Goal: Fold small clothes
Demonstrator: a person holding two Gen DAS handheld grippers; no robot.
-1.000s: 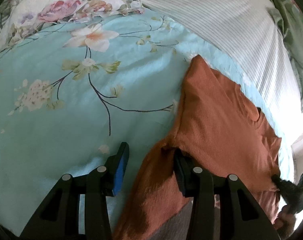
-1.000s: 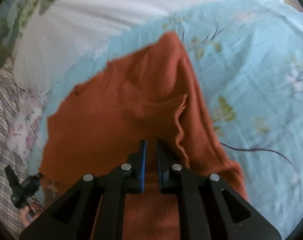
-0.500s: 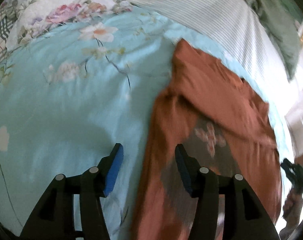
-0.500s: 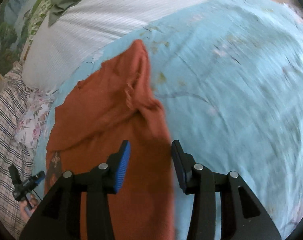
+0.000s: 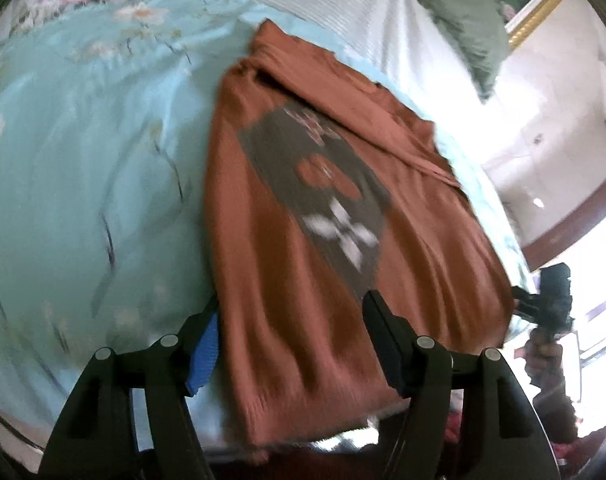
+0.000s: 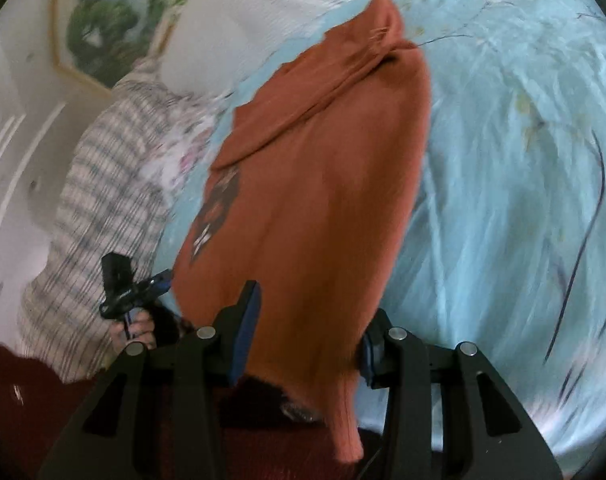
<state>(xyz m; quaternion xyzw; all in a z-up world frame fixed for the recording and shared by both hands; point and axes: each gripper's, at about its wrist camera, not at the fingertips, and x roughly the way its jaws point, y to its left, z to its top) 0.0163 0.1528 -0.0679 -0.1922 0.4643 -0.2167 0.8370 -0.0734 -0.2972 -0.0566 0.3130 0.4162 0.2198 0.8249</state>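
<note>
Lying lengthwise on the bed (image 5: 83,200), the orange shirt (image 5: 303,280) now rests free of both tools. A second ago the right tongs (image 6: 307,320) pinched a fold of its cloth; half a second ago they had already parted, and now they stand wide open above the hem at 6 o'clock, holding nothing. The left tongs (image 5: 291,336) are open too, as they have been throughout, straddling the near hem without gripping it. The folded-over sleeve side now lies across the body toward 12 o'clock, and a grey printed panel (image 5: 323,192) shows on top. Both views have pulled back, so the whole garment is in frame, though motion blur makes the fold edges hard to judge. That suggests one lengthwise fold is laid down and released; the next step is probably folding the hem up toward the collar.
</note>
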